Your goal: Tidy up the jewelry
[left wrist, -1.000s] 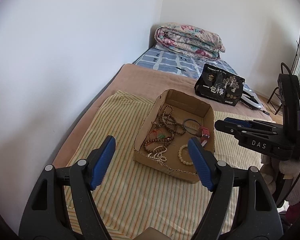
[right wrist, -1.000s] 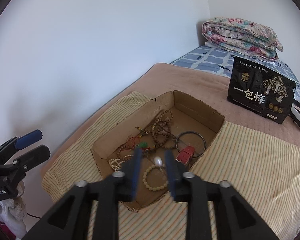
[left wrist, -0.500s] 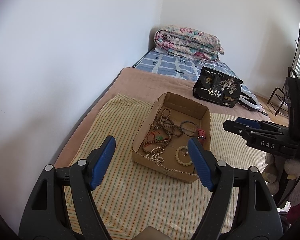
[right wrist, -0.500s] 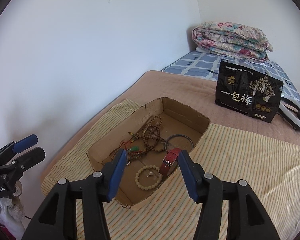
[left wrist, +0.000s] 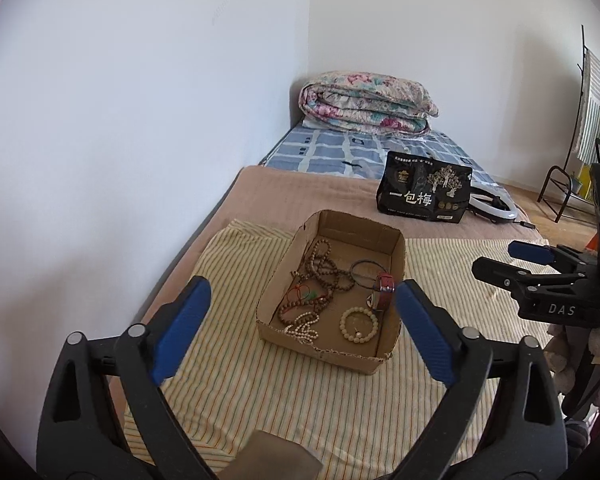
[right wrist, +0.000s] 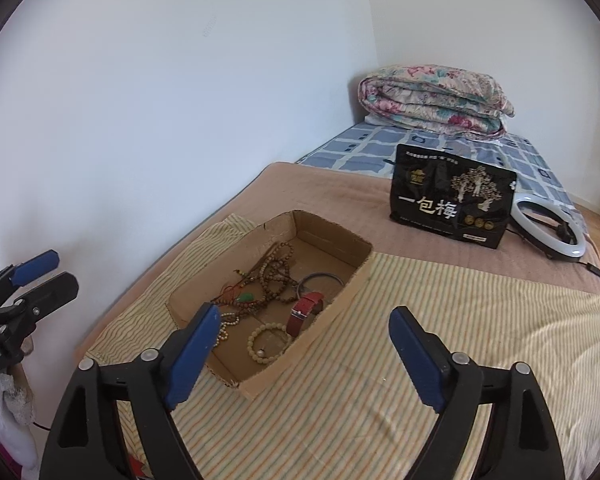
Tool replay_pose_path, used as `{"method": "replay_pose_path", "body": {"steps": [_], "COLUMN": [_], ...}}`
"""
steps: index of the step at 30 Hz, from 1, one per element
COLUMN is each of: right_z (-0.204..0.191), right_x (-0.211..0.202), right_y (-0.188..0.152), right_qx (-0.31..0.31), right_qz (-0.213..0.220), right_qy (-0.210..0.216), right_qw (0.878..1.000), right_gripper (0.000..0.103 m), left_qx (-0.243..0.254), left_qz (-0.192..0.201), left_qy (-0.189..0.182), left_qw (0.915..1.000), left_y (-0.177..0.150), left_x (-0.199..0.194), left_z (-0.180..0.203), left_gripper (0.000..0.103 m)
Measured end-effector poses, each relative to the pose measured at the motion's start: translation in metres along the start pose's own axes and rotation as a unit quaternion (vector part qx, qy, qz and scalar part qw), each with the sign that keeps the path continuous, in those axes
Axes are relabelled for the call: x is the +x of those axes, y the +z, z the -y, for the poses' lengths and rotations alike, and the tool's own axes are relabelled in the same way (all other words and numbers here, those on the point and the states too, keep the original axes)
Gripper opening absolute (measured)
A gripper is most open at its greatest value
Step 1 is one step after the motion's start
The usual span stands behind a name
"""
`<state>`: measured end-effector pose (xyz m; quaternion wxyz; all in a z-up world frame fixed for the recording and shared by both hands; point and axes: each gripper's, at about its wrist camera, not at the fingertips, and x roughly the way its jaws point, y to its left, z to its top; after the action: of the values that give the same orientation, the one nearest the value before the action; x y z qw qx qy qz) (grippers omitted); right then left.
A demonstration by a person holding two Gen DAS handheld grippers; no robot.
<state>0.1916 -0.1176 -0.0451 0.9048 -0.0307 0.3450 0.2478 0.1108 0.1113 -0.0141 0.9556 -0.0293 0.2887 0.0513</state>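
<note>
**Jewelry heaped in open box as both grippers hang clear**

A shallow cardboard box (left wrist: 396, 252) on a striped cloth (left wrist: 260, 392) holds all the jewelry: a pale bead bracelet (left wrist: 359, 325) at the near end of the box, a red-strapped watch (left wrist: 384, 293) just beyond it against the right wall, a dark thin bangle (left wrist: 366, 272) behind the watch, and tangled brown bead strands (left wrist: 324, 270) toward the box's left wall, with a white bead strand (left wrist: 300, 330) at the near left corner. The left gripper (left wrist: 300, 334) hovers short of the box's near wall, its blue-padded fingers (left wrist: 180, 332) spread wide and gripping nothing, the box seen between them. The right gripper (right wrist: 304, 354) hangs off the box's right near corner, fingers (right wrist: 414, 354) likewise wide apart and bare; the bracelet and watch lie just beyond its left finger. Past the box's far end, a black printed bag (right wrist: 452, 200) stands on the brown blanket (right wrist: 340, 196), a ring light (right wrist: 548, 228) beside it, and a folded floral quilt (right wrist: 432, 100) farther back against the wall.
</note>
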Motion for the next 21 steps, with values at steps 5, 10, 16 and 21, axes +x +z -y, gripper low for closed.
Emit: {"method": "replay_pose_path", "body": {"steps": [5,10,16,21], "right_z": [0.012,0.022,0.031,0.035], "right_x": [-0.015,-0.025,-0.031,-0.037], "right_y": [-0.007,-0.011,-0.017,-0.021], "right_qx": [0.014,0.024,0.031,0.030], "right_qz": [0.008,0.016,0.019,0.019], "right_qy": [-0.013,-0.029,-0.041,-0.049], "right_qw": [1.000,0.999,0.998,0.998], "right_gripper": [0.099,0.102,0.103,0.103], "left_qx": [0.007,0.011,0.012,0.015], "left_qz": [0.004,0.005,0.006,0.007], "left_qy": [0.006,0.010,0.010,0.011], "left_qw": [0.9999,0.9999,0.9999,0.9998], "left_y": [0.002,0.003,0.002,0.001], "left_x": [-0.007,-0.009,-0.011,-0.014], "left_z": [0.008,0.013,0.014,0.016], "left_gripper": [0.097,0.097,0.097,0.099]}}
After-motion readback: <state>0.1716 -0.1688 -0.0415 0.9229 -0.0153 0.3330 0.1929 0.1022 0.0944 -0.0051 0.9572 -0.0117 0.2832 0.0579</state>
